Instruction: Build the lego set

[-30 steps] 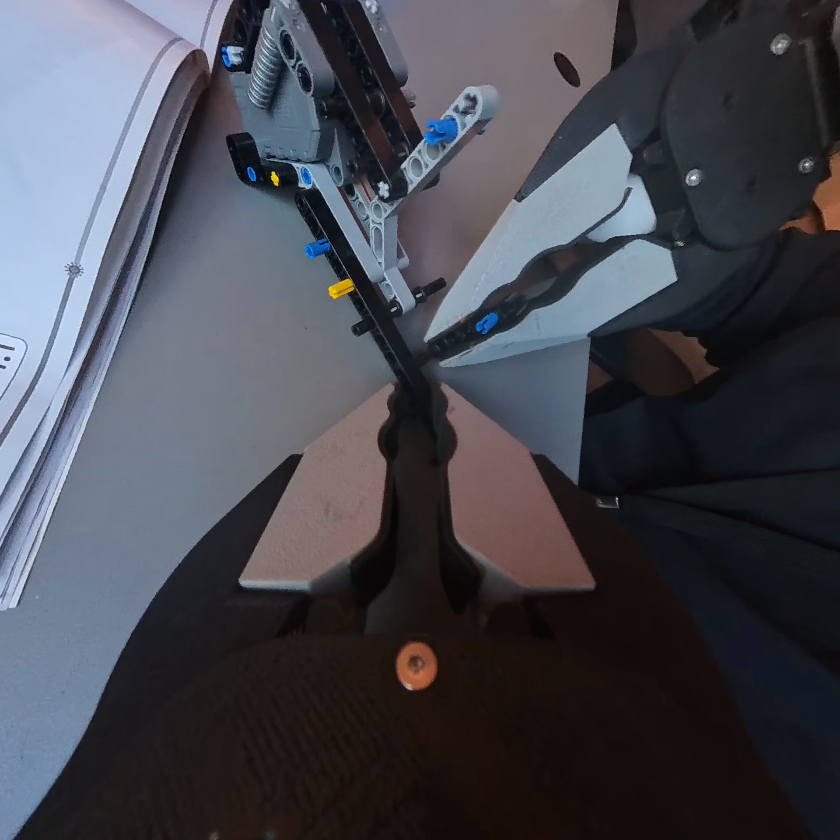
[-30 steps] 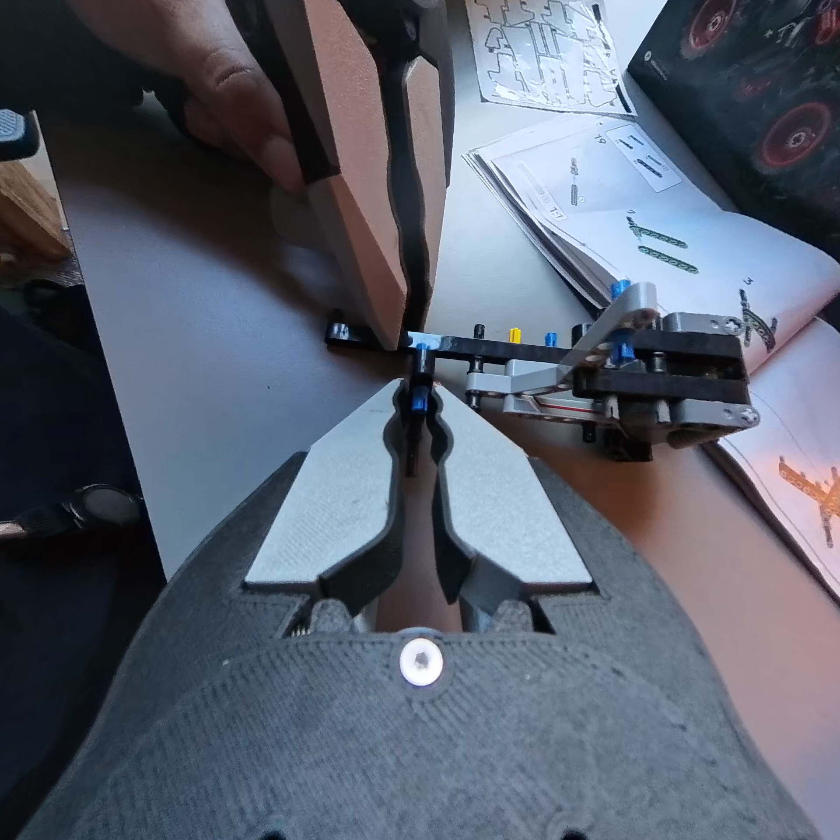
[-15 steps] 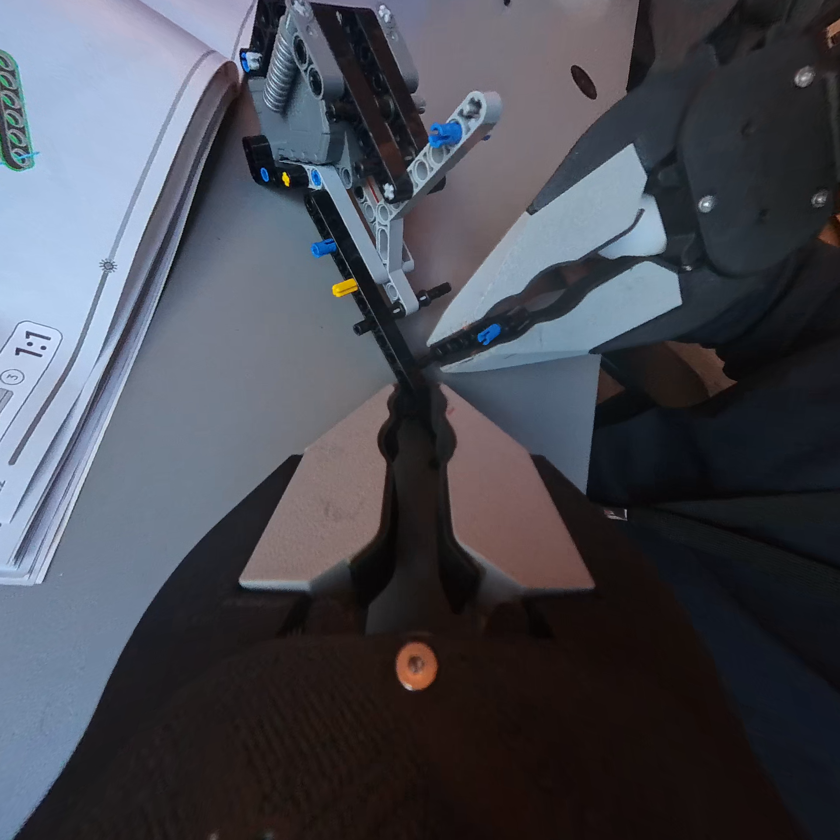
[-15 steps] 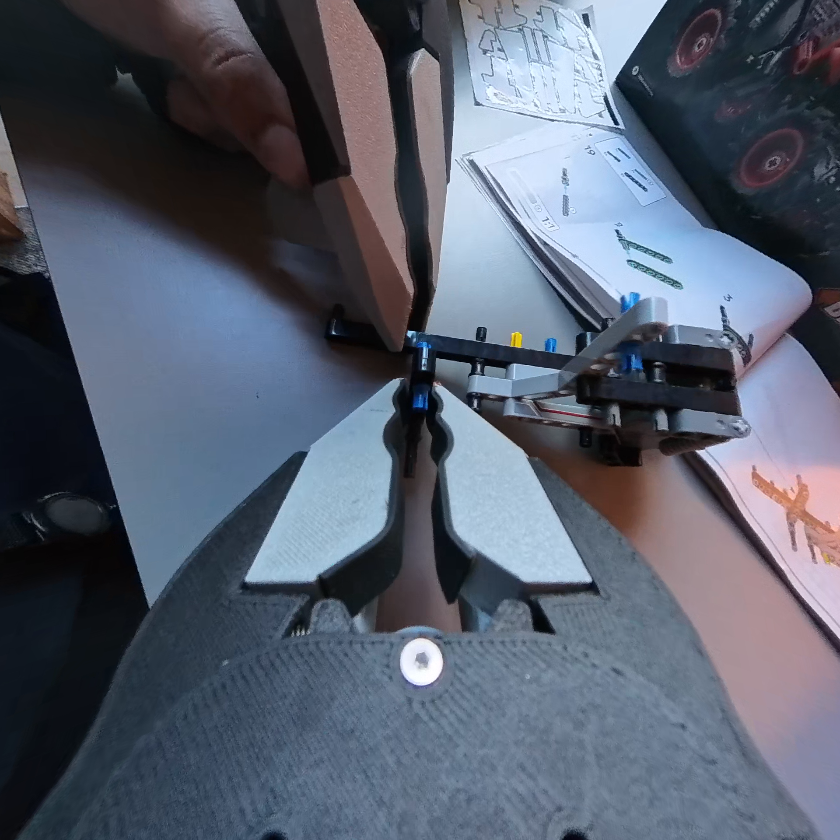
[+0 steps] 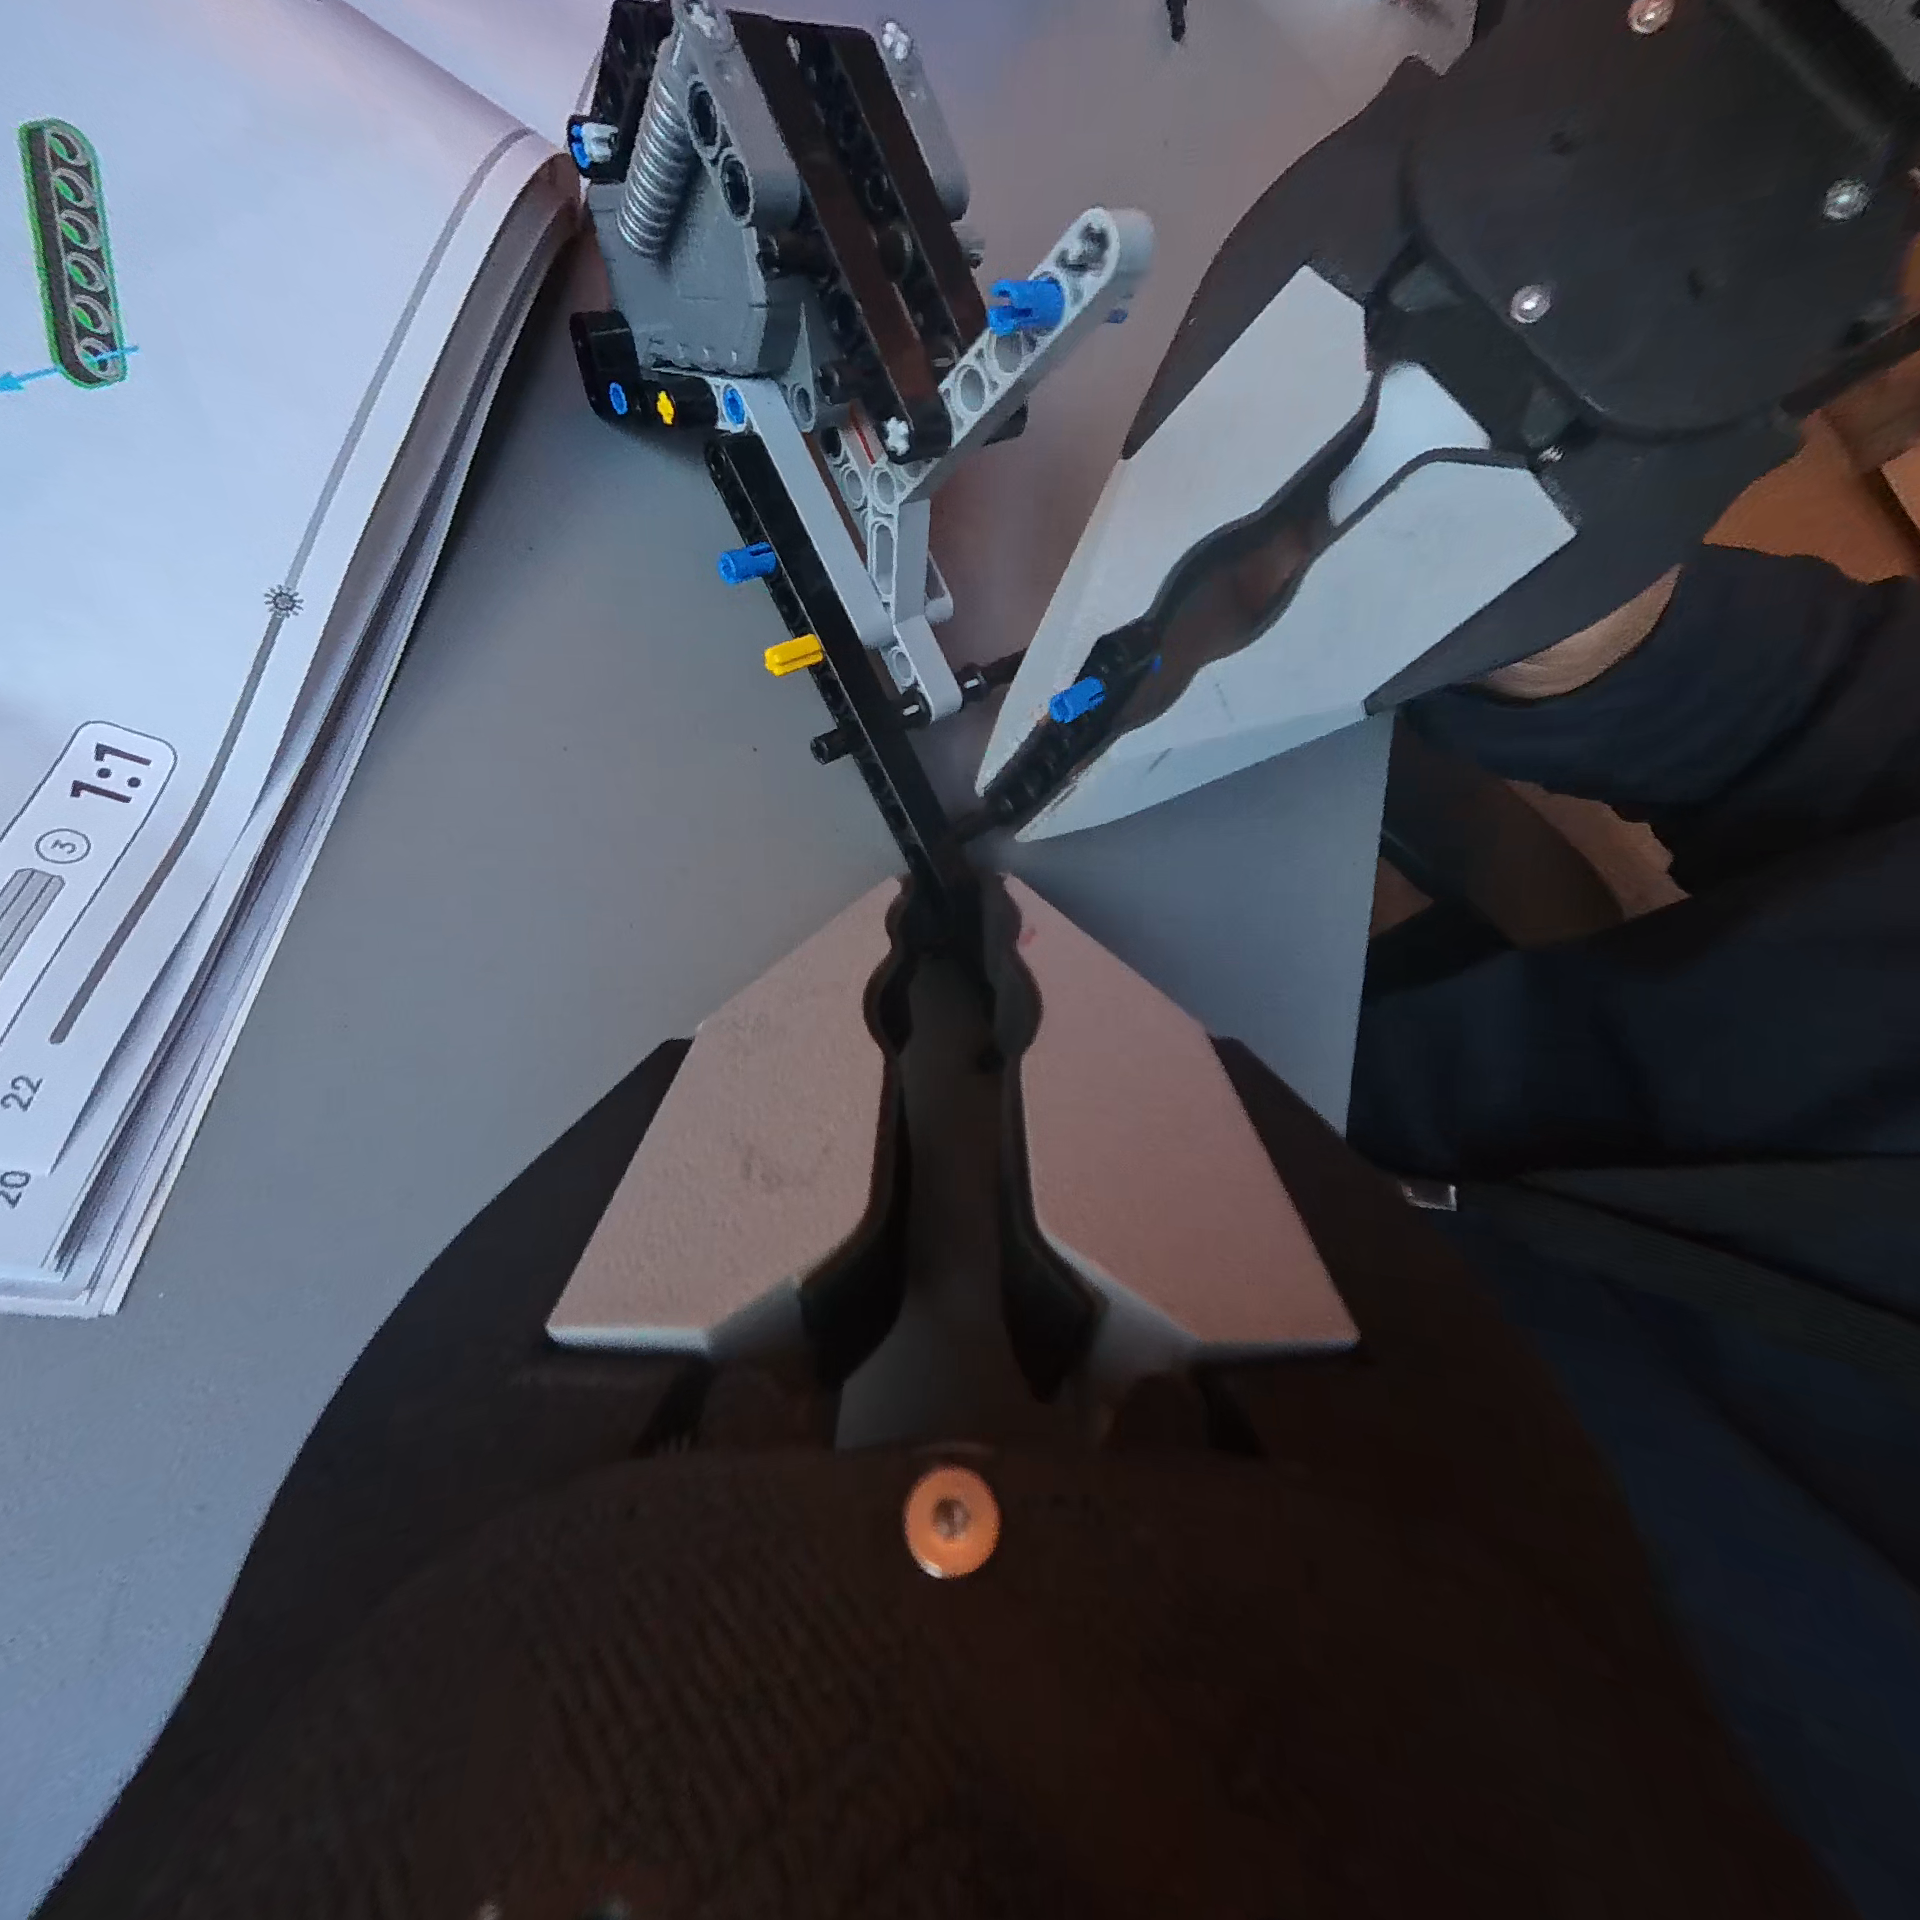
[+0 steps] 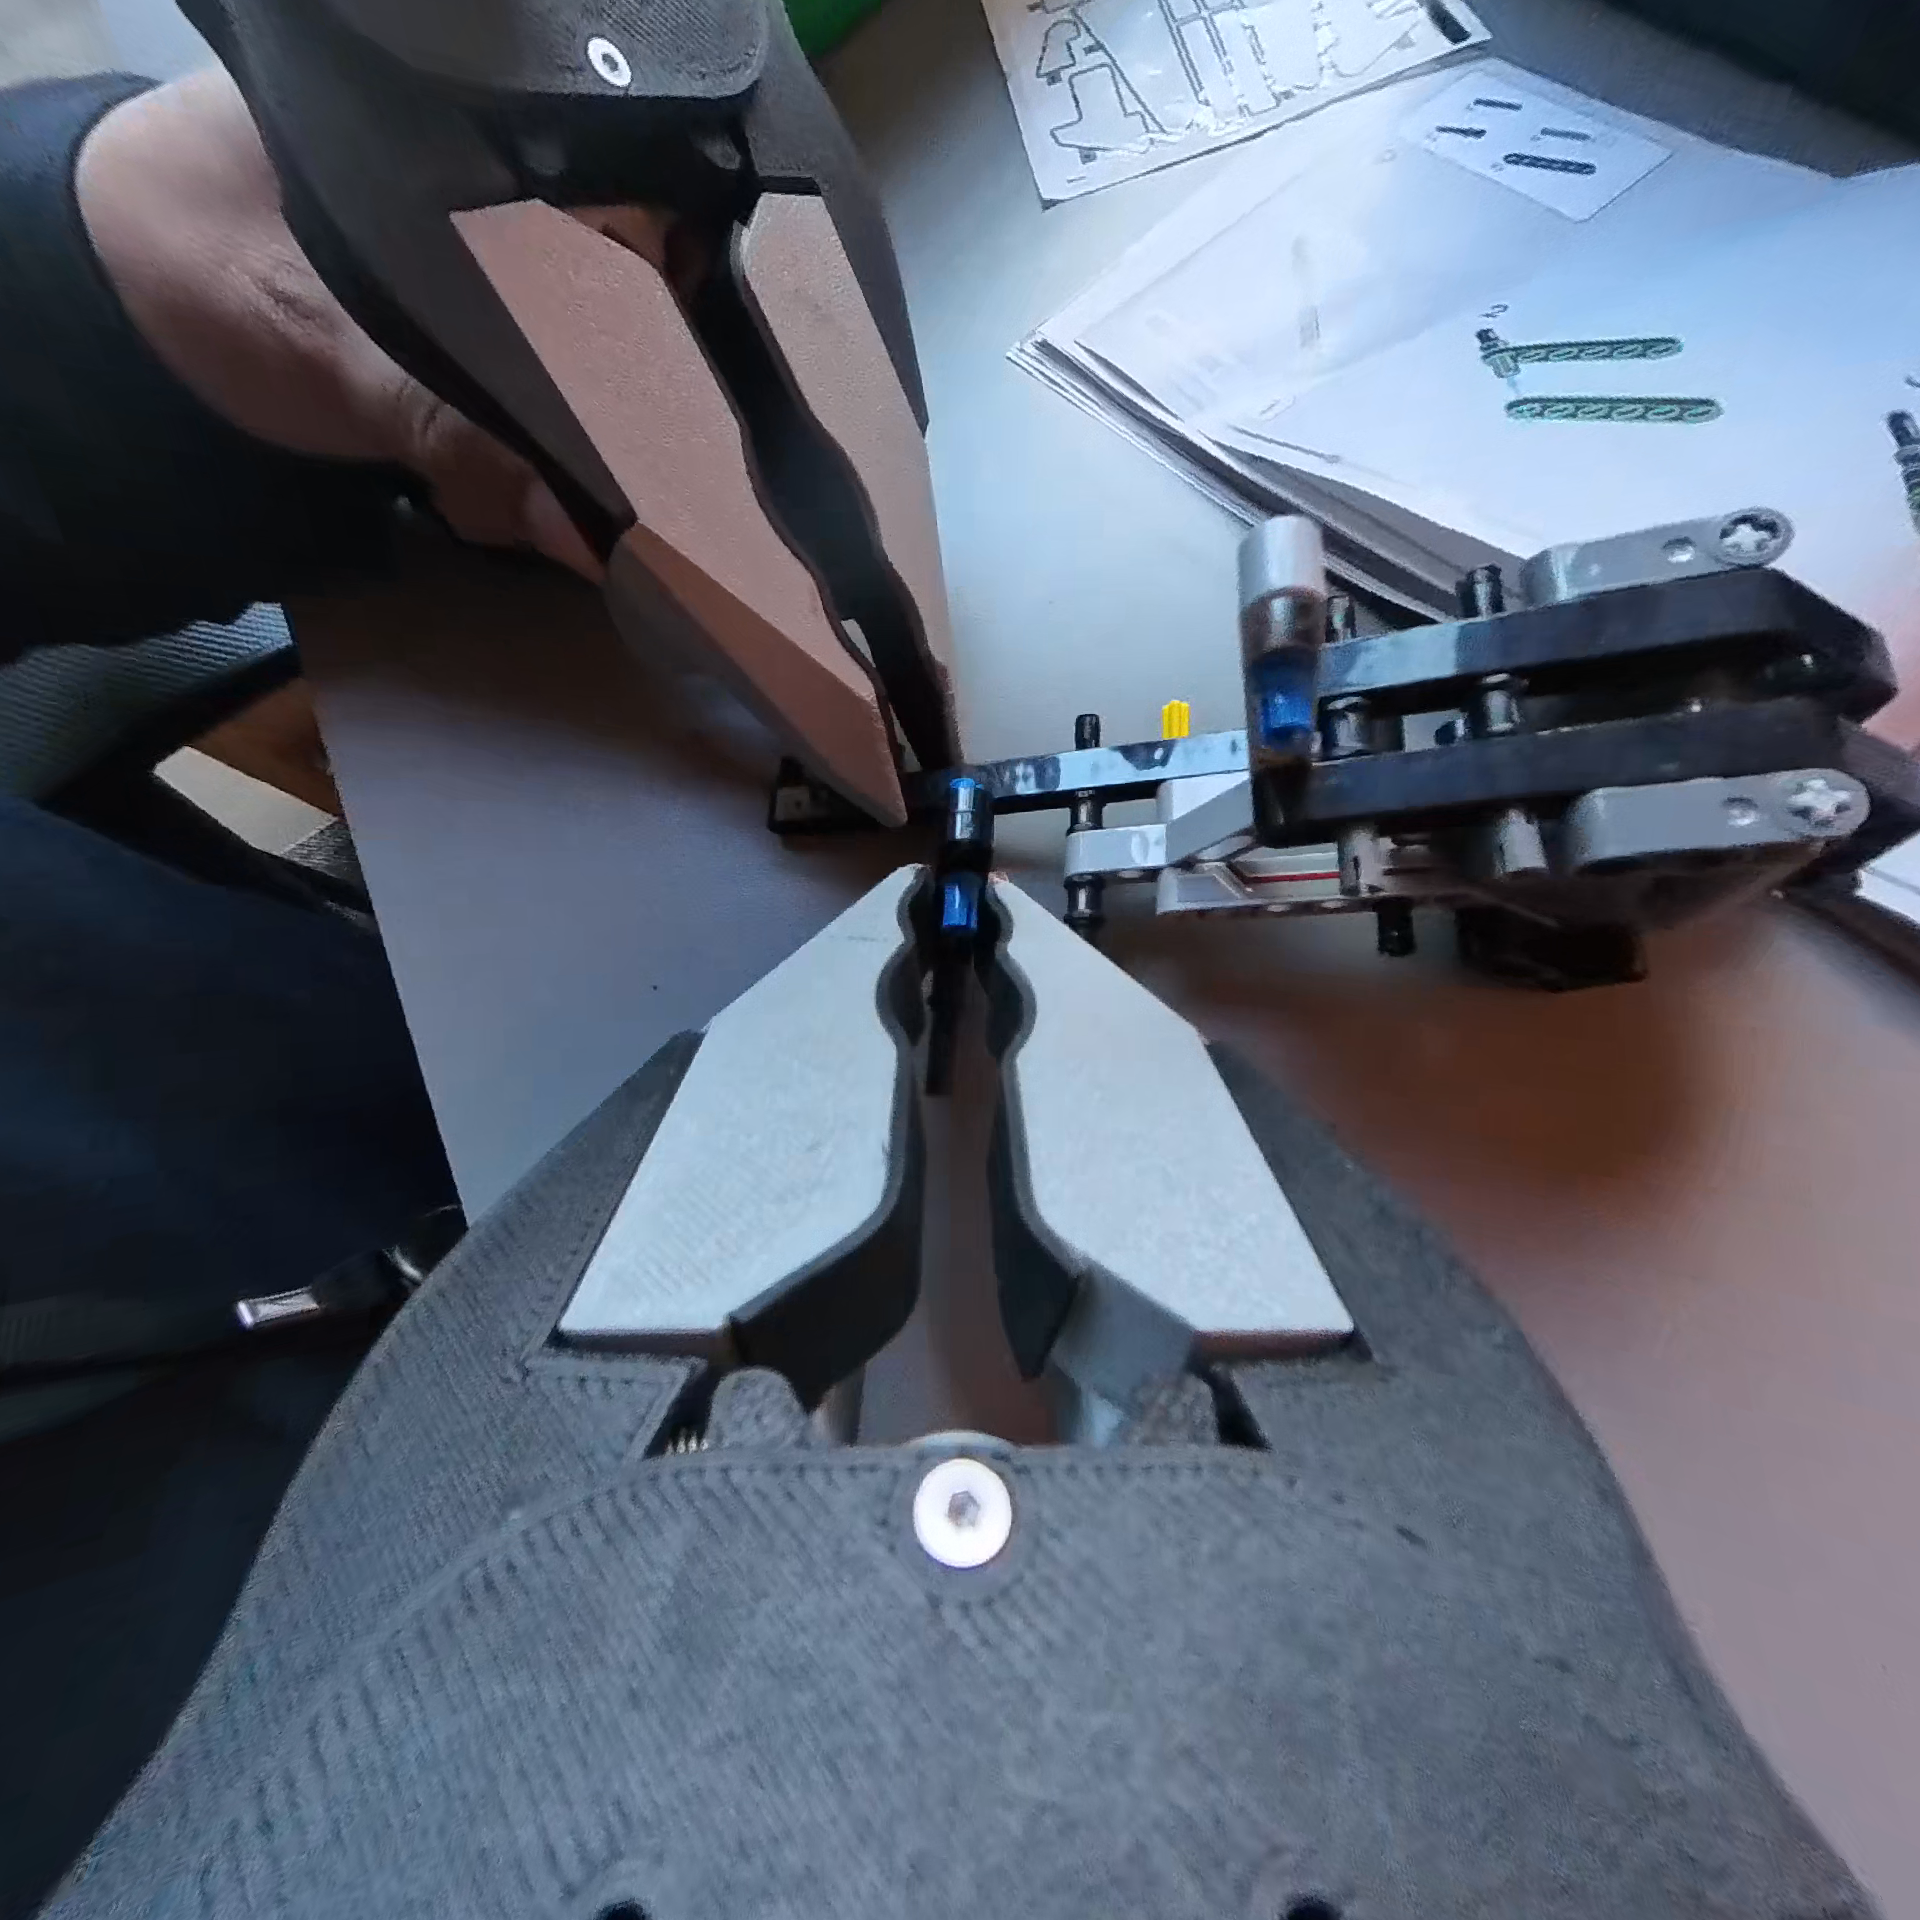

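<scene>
A grey and black lego assembly (image 5: 790, 239) lies on the grey table, with a long black beam (image 5: 831, 665) sticking out toward me. My left gripper (image 5: 951, 894) is shut on that beam's near end. My right gripper (image 6: 956, 883) is shut on a small black piece with blue pins (image 6: 954, 899). The tip of this piece touches the long beam (image 6: 1101, 769) right beside the left gripper's fingers (image 6: 727, 520). In the left wrist view the right gripper (image 5: 997, 816) comes in from the right with the small piece (image 5: 1075, 701) between its fingers.
An open instruction booklet (image 5: 208, 520) lies left of the assembly; in the right wrist view it (image 6: 1455, 312) lies behind the assembly. A sticker sheet (image 6: 1195, 94) lies at the back. The table's edge (image 6: 384, 935) runs close by on the left. A hand (image 6: 312, 343) holds the left gripper. Only a small space, under 4 cm, lies between the two pairs of fingers.
The right gripper has swung and moved closer, so the assembly looks larger and nearer. Both grippers stay shut on their parts, with the small piece still at the beam's end.
</scene>
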`<action>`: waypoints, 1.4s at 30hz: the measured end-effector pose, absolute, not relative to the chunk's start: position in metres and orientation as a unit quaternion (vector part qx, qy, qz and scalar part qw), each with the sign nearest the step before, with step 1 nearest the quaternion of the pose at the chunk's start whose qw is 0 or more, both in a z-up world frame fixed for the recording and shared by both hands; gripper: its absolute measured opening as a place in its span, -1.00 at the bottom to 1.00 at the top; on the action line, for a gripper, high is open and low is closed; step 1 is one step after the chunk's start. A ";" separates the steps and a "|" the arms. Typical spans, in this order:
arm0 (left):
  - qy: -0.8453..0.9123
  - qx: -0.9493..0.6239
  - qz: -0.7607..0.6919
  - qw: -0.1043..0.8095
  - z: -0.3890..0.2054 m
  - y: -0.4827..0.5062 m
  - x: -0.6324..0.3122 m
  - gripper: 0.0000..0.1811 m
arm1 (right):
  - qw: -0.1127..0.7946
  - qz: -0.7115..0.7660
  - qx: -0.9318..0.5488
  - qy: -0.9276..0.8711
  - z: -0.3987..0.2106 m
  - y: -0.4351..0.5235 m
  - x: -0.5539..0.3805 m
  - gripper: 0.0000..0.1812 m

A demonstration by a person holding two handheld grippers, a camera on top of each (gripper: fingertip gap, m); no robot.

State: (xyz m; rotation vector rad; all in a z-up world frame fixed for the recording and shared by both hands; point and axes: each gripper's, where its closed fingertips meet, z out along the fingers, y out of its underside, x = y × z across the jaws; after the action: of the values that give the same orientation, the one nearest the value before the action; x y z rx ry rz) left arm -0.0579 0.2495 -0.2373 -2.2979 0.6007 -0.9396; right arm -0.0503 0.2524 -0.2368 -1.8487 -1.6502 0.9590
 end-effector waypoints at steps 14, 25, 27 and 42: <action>0.223 -0.861 -0.350 0.292 -0.237 0.251 -0.058 -0.88 | 0.303 0.307 -0.629 -0.647 -0.232 0.258 -0.051 -0.94; 0.223 -0.857 -0.366 0.287 -0.236 0.250 -0.054 -0.89 | 0.320 0.302 -0.644 -0.626 -0.231 0.261 -0.048 -0.95; 0.220 -0.857 -0.367 0.287 -0.237 0.251 -0.054 -0.90 | 0.324 0.296 -0.641 -0.630 -0.232 0.260 -0.048 -0.94; 0.277 -0.789 -0.412 0.361 -0.199 0.240 -0.042 -0.78 | 0.229 0.560 -0.616 -0.505 -0.183 0.240 -0.029 -0.95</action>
State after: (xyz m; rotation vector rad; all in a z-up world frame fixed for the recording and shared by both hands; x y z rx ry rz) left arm -0.0424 0.2396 -0.1995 -2.0338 0.7137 -1.0604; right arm -0.0293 0.2404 -0.1831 -1.6955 -1.3897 1.5407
